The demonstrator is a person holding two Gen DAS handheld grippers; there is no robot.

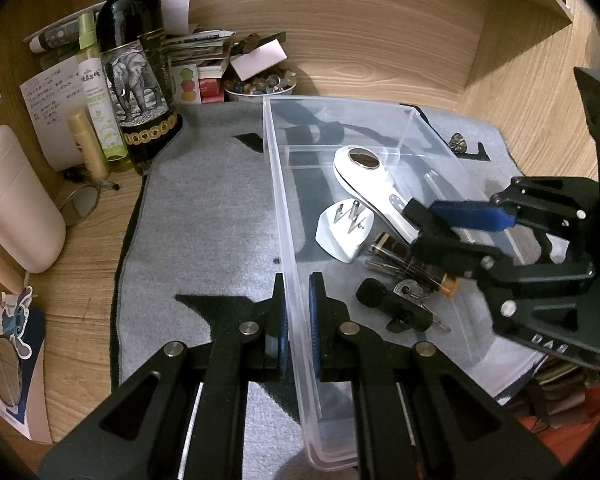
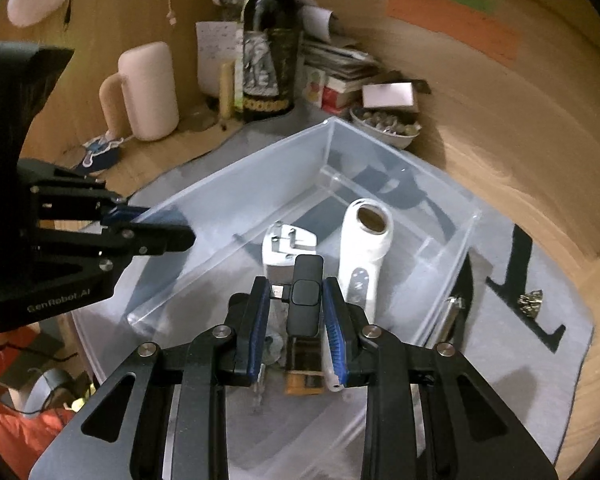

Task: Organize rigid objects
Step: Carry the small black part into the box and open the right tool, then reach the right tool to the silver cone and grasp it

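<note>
A clear plastic bin [image 1: 272,184] [image 2: 236,196] stands on a grey mat. My left gripper [image 1: 297,284] [image 2: 160,226] is shut on the bin's near wall. My right gripper [image 2: 296,284] [image 1: 420,230] hangs over the bin, shut on a small black device [image 2: 306,300] with a plug on its side. On the bin floor lie a white handheld device [image 1: 364,176] [image 2: 366,240], a white plug adapter [image 1: 342,232] [image 2: 284,248], a brown-orange item [image 1: 412,264] [image 2: 304,372], keys [image 1: 414,292] and a black foam-tipped microphone [image 1: 392,308].
A wine bottle [image 1: 136,60] [image 2: 268,60], a spray bottle [image 1: 96,96], a pink jug [image 2: 148,92], a bowl of stones [image 1: 260,86] [image 2: 388,128] and paper stacks crowd the back corner. A metal rod [image 2: 450,320] and a small crumpled metallic piece [image 2: 532,304] lie right of the bin.
</note>
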